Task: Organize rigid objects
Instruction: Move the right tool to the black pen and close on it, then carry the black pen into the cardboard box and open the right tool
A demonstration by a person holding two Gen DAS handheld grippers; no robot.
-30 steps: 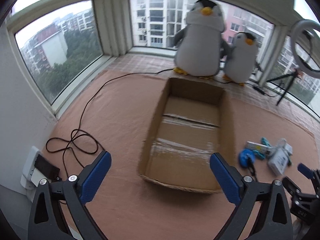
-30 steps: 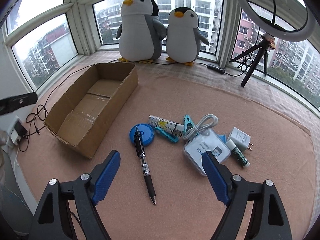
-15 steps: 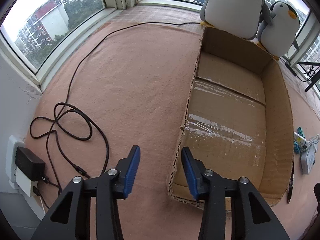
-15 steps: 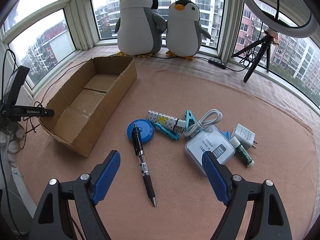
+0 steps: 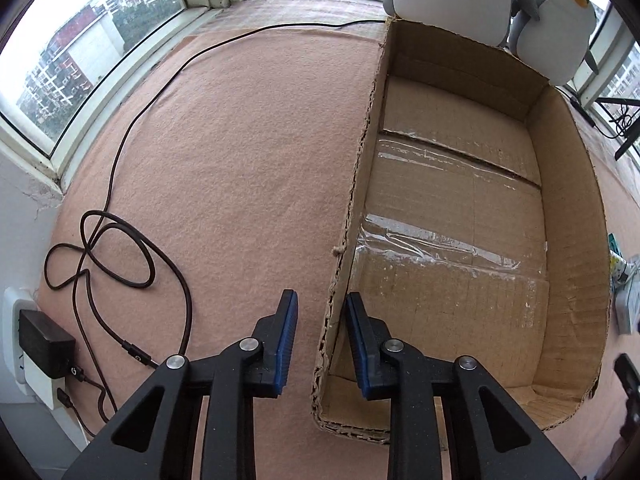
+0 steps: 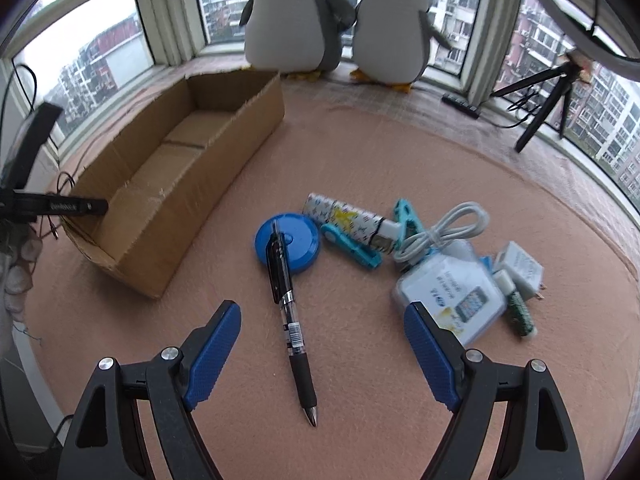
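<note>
The larger plush penguin (image 6: 294, 16) was cut off at the head, and the items at the far right of the left wrist view ran out of frame. Print on the clear plastic case (image 6: 450, 294) was too small to read.

The left gripper (image 5: 320, 338) pointed steeply down, astride the left wall of the cardboard box (image 5: 568, 216) near its front corner. Its jaws had just been closing, narrow now, the corrugated wall between them; a sliver of gap showed on each side, so the pads did not press it. The box lay empty, tape glinting across its floor.

The right gripper (image 6: 320, 354) tilted down over the peach felt mat (image 6: 360, 152), jaws spread wide and just narrowing slightly, with the black pen (image 6: 290, 320) lying between the fingers, untouched. The pen's upper end rested on a round blue disc (image 6: 287, 246). Right of it lay a patterned tube (image 6: 346, 220), a teal clip (image 6: 406, 216), a coiled white cable (image 6: 444, 230) and a white charger (image 6: 520, 268).
</note>
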